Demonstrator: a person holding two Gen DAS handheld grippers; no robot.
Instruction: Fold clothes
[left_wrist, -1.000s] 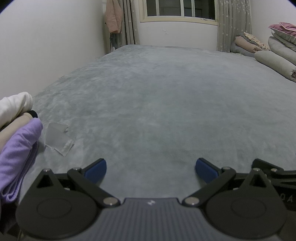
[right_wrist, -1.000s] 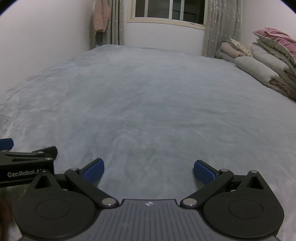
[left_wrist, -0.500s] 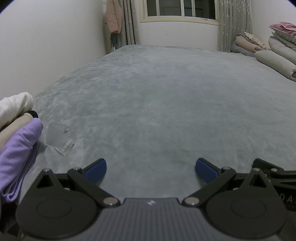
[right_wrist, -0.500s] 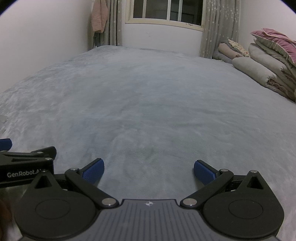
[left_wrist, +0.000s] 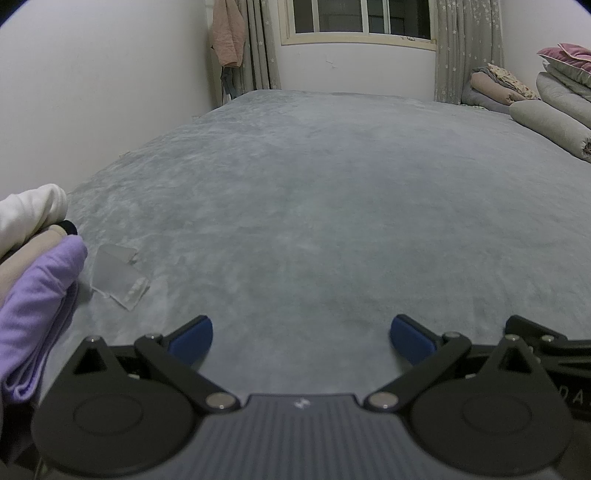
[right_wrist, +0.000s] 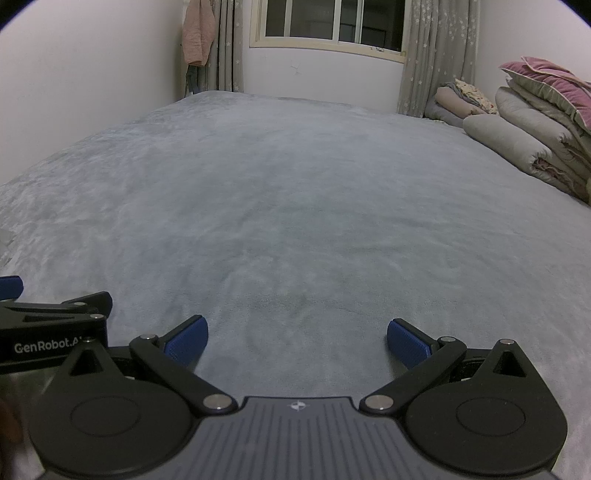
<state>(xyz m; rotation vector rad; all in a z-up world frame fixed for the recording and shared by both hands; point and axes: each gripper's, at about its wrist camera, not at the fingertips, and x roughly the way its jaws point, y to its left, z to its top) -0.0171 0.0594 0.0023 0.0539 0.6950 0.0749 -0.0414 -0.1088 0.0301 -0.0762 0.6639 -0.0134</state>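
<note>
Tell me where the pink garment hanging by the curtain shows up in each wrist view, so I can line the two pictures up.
Left wrist: the pink garment hangs at top, left of centre, beside the curtain.
Right wrist: the same garment hangs at top left, again left of the curtain.
Shared landmark: the window on the far wall, just right of the garment in both.

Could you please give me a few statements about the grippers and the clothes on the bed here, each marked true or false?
1. The left gripper is open and holds nothing. True.
2. The right gripper is shut on a shirt. False: it is open and empty.
3. A purple garment lies in the pile at the left edge of the left wrist view. True.
4. A garment is spread flat in the middle of the grey bed cover. False: the middle is bare.
5. Folded quilts sit at the right side of the bed. True.
</note>
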